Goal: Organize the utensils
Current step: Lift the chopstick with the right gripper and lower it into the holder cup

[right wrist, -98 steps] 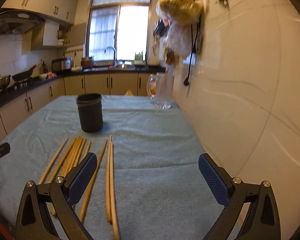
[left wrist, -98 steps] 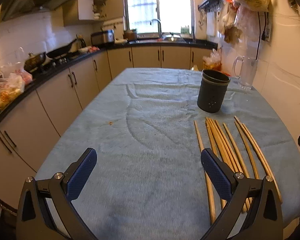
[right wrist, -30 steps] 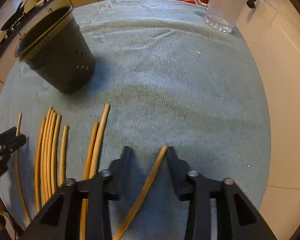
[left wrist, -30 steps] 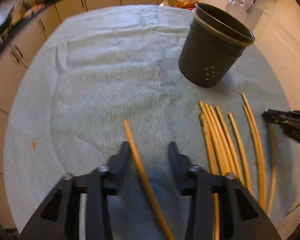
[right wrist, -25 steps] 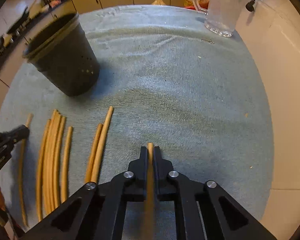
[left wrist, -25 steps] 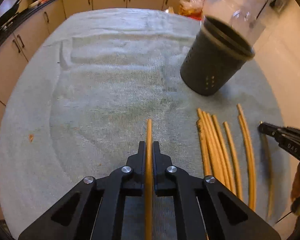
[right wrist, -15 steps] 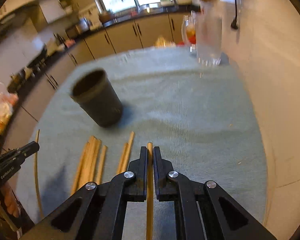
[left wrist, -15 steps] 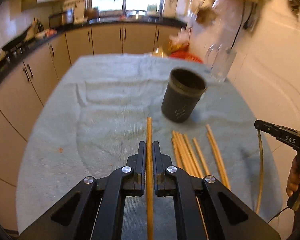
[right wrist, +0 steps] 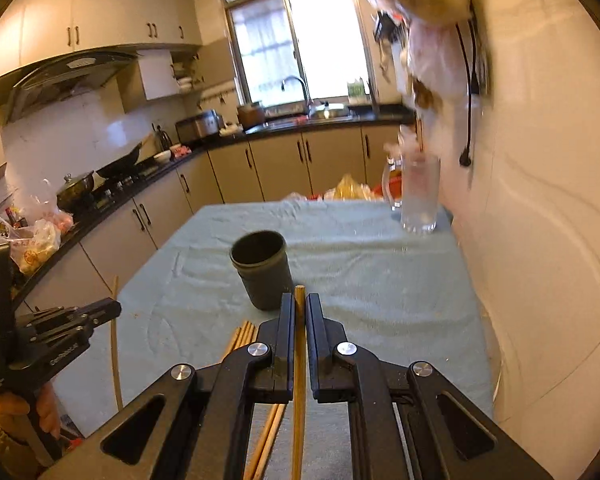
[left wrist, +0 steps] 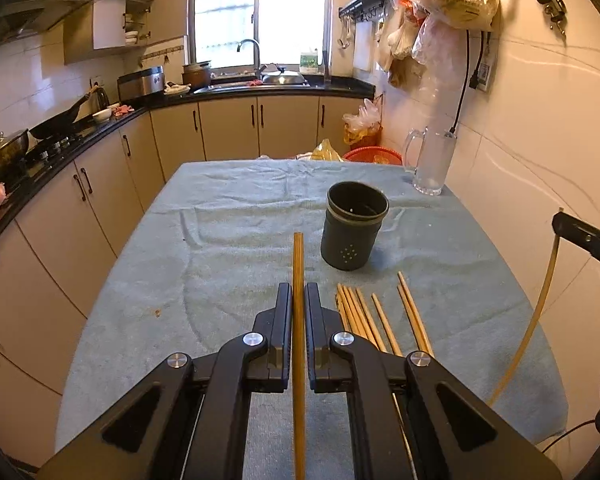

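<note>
Left gripper: I've clamped one chopstick, now lifted off the cloth
Right gripper: same, clamped on its chopstick, raised
Next: I drop both in the holder

One dark holder, one glass mug, two chopsticks clamped, about seven loose chopsticks lying on the surface.

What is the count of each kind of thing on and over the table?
Held chopsticks: 2, in left gripper and right gripper
Lying chopsticks on the cloth: about 7 (bundle overlaps)
Dark holder: 1
Glass mug: 1
Total: about 11
</note>
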`<state>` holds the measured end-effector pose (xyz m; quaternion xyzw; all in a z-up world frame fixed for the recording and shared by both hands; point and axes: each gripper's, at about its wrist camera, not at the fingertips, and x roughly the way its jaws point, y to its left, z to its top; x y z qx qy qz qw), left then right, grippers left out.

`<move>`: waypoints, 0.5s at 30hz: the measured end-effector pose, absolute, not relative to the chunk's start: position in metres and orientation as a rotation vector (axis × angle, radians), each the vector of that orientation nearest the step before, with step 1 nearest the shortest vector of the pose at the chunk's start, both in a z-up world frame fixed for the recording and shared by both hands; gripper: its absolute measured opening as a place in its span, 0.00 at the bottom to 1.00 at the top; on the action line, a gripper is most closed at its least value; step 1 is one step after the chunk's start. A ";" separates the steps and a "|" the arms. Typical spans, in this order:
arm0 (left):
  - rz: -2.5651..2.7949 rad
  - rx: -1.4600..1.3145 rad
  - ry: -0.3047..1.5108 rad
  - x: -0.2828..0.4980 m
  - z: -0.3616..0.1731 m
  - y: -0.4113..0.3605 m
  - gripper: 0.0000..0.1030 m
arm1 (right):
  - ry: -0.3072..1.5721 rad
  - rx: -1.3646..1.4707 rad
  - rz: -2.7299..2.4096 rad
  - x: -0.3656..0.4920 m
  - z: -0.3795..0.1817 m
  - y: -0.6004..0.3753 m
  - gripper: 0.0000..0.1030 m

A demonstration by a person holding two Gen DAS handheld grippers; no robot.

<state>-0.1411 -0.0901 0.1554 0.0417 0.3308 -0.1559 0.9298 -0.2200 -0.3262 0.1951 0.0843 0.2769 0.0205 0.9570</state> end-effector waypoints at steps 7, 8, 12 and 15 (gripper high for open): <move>-0.319 0.089 0.626 -0.146 0.173 -0.094 0.05 | 0.492 0.175 0.049 -0.226 0.219 -0.325 0.05; -0.320 0.091 0.618 -0.146 0.175 -0.094 0.05 | 0.482 0.177 0.050 -0.224 0.222 -0.325 0.05; -0.338 0.073 0.586 -0.140 0.191 -0.095 0.05 | 0.454 0.179 0.050 -0.217 0.233 -0.325 0.05; -0.348 0.060 0.568 -0.130 0.204 -0.097 0.05 | 0.430 0.179 0.052 -0.207 0.244 -0.327 0.05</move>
